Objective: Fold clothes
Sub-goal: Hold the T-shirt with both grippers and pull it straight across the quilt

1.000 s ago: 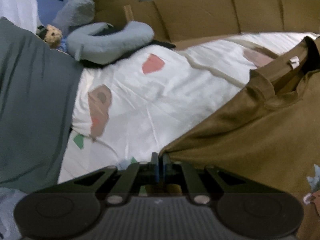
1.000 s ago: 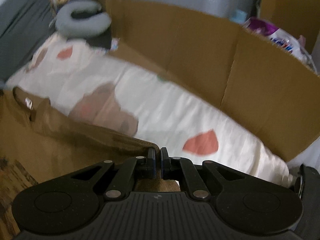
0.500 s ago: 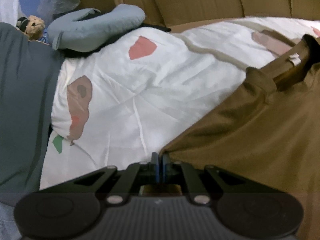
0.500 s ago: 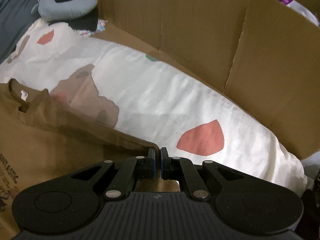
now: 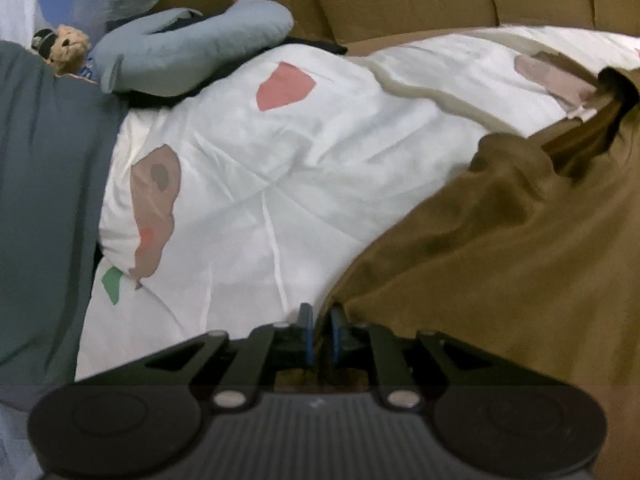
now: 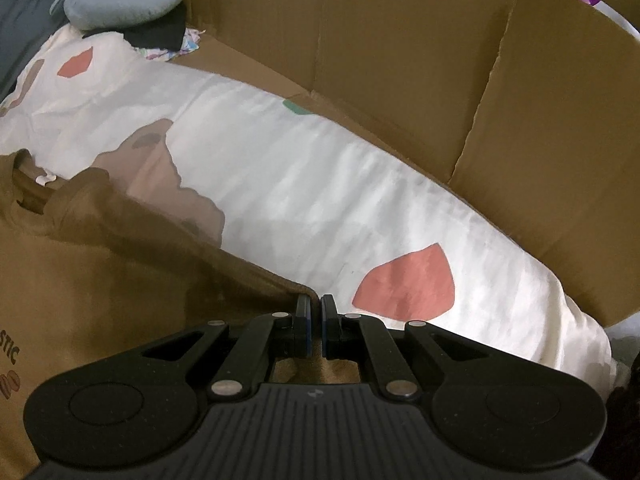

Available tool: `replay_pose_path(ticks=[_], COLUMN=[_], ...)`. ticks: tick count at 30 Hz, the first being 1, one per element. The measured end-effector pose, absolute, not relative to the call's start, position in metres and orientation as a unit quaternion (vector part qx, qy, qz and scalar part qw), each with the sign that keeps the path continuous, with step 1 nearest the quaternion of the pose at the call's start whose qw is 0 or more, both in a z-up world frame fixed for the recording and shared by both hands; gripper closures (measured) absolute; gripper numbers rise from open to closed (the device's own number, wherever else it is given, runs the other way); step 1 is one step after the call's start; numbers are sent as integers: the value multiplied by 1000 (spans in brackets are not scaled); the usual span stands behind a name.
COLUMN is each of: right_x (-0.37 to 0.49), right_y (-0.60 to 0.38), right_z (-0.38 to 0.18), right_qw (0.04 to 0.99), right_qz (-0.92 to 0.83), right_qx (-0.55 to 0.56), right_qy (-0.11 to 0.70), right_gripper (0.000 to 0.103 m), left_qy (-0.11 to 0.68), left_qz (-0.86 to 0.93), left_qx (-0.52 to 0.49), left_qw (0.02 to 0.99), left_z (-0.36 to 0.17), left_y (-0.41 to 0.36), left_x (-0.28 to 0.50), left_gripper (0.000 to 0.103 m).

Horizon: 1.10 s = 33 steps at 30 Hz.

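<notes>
Left view only: teddy bear (image 5: 66,46) up in the far-left corner, grey blanket (image 5: 44,184) beside it.
Left hand-held gripper (image 5: 319,322): jaws opening, a brown shirt (image 5: 500,248) edge between them.
Shirt: spread on the white patterned quilt (image 5: 280,184).
Right hand-held gripper (image 6: 315,311): pinching the shirt's (image 6: 120,280) edge.
Right view only: printed letters on the shirt, tall cardboard wall (image 6: 400,60).
Both views: blue neck pillow (image 6: 120,0).

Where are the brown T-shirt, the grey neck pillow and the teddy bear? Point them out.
brown T-shirt (image 5: 500,248): left wrist view, on its rumpled body.
grey neck pillow (image 6: 116,2): right wrist view, on its curved middle.
teddy bear (image 5: 70,46): left wrist view, on its head.
</notes>
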State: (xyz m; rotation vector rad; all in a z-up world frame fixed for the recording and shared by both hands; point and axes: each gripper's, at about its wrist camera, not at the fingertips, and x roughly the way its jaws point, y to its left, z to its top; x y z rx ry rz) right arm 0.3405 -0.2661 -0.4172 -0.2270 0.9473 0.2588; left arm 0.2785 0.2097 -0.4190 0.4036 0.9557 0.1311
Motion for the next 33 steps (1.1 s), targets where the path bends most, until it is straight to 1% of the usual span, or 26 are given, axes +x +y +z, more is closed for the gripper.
replay_pose_path(ticks=[3, 6, 9, 15, 17, 18, 25, 33], right_x=[340, 340, 338, 338, 337, 337, 337, 337], right_y=[-267, -267, -266, -266, -266, -266, -267, -267], right_z=[-416, -417, -418, -419, -419, -419, -420, -421], right_qw=[876, 876, 875, 874, 874, 874, 874, 874], right_qz=[124, 125, 126, 128, 128, 128, 129, 129], right_qx=[-107, -105, -107, -106, -106, -106, -104, -103], right_qy=[454, 454, 455, 457, 457, 457, 456, 456], right_gripper=[100, 100, 100, 100, 100, 100, 100, 100], left_qy=[452, 449, 451, 462, 463, 463, 442, 488], left_qz=[59, 57, 49, 49, 53, 52, 26, -16], left_qx=[191, 181, 171, 174, 173, 171, 182, 175], left_qw=[869, 873, 874, 868, 868, 868, 878, 855], left_z=[-411, -404, -401, -411, -412, -411, -391, -413], left_y=[206, 201, 197, 194, 196, 197, 189, 182], left_x=[267, 256, 246, 244, 245, 244, 230, 227], left_gripper=[76, 73, 67, 66, 84, 97, 98, 97])
